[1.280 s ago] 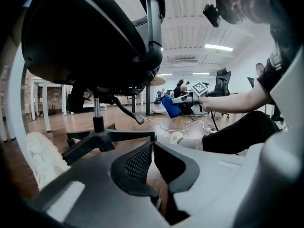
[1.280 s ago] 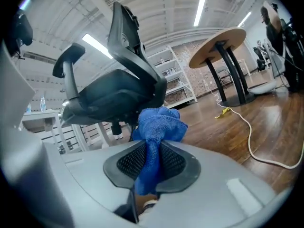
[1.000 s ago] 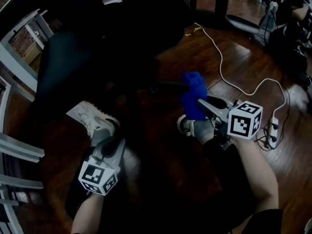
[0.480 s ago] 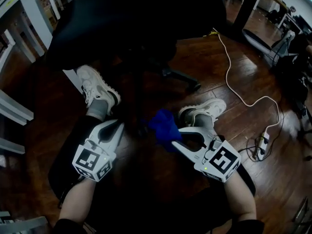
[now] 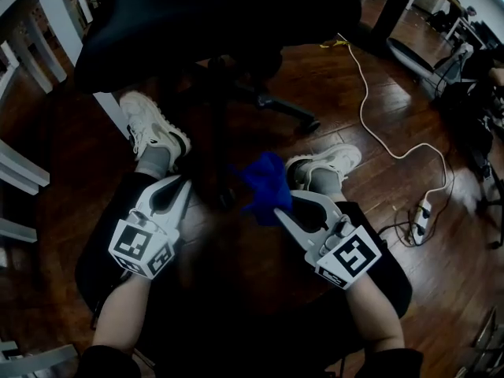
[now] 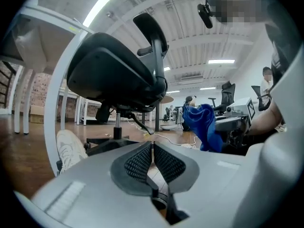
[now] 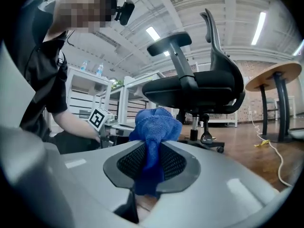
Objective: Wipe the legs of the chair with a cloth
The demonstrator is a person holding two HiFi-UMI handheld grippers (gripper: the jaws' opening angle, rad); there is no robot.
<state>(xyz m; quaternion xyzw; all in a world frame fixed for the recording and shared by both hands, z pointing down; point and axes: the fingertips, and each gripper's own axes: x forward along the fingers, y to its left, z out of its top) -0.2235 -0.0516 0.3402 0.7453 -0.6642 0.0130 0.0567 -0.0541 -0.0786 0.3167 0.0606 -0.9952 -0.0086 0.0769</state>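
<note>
A black office chair [image 5: 197,22] stands just ahead of me, one base leg [image 5: 287,110] reaching right over the wood floor. My right gripper [image 5: 274,205] is shut on a bunched blue cloth [image 5: 264,181], held low between my feet, short of the chair's base. In the right gripper view the cloth [image 7: 154,129] bulges from between the pads, with the chair [image 7: 199,87] and its castered base [image 7: 209,144] behind it. My left gripper [image 5: 177,186] hangs beside my left shoe, shut with nothing in it; its pads [image 6: 142,158] meet. The left gripper view also shows the chair [image 6: 118,75] and the cloth [image 6: 202,125].
My white shoes [image 5: 153,128] [image 5: 331,162] flank the grippers. A white cable [image 5: 378,136] runs across the floor to a power strip [image 5: 422,213] at the right. White desk frames [image 5: 24,172] stand at the left. A round table [image 7: 278,75] is behind the chair.
The right gripper has drawn the cloth back from the chair's leg toward me, now low between my feet. The left gripper stays shut and has barely shifted.
</note>
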